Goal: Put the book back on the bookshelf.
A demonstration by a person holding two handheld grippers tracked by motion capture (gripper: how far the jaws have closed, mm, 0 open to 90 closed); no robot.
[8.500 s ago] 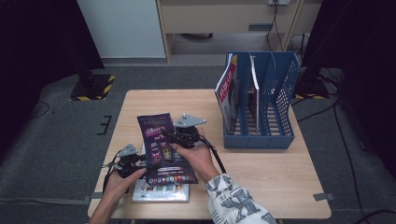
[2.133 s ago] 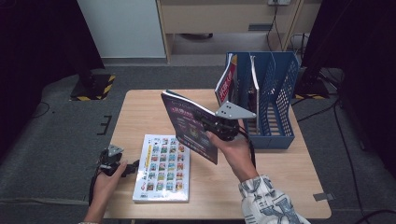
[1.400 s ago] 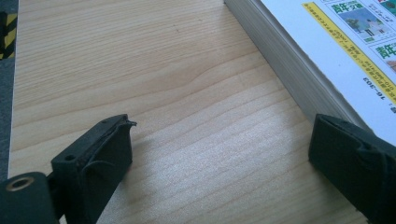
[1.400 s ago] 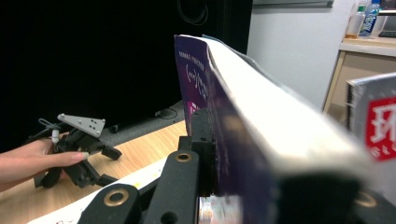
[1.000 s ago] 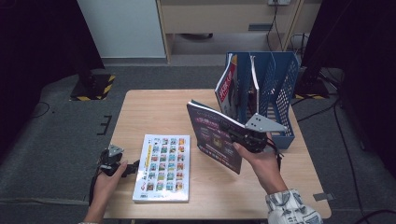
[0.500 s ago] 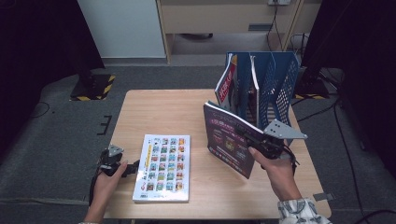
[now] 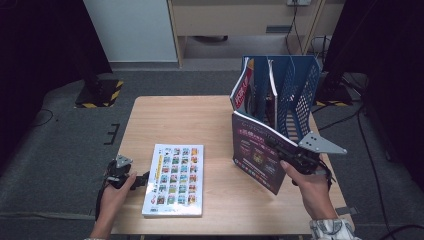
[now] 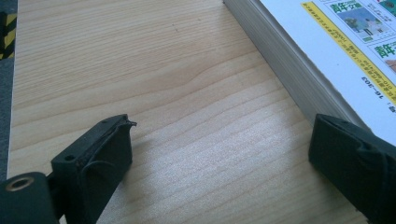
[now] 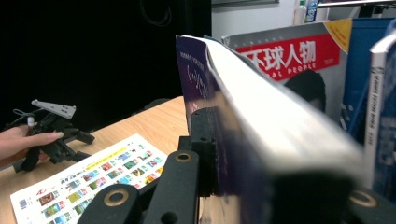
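My right gripper [image 7: 287,152] is shut on a dark purple magazine [image 7: 257,155], held upright on its edge in front of the blue file rack [image 7: 300,97]. In the right gripper view the purple magazine [image 9: 261,121] stands between the jaws, its page edges facing me. A thick white book [image 7: 174,179] with rows of small pictures lies flat at the table's front left. My left gripper [image 7: 142,180] rests open on the table beside that book's left edge; in the left gripper view the white book [image 8: 327,51] lies by the right fingertip [image 8: 355,158].
The blue rack holds a red-titled magazine [image 7: 243,90] in its left slot and another thin one [image 7: 270,82] beside it. The wooden table [image 7: 185,120] is bare behind the book. Dark floor surrounds the table.
My right gripper has carried the purple magazine from the table's middle rightwards and turned it upright in front of the rack. The left gripper and white book have stayed still.
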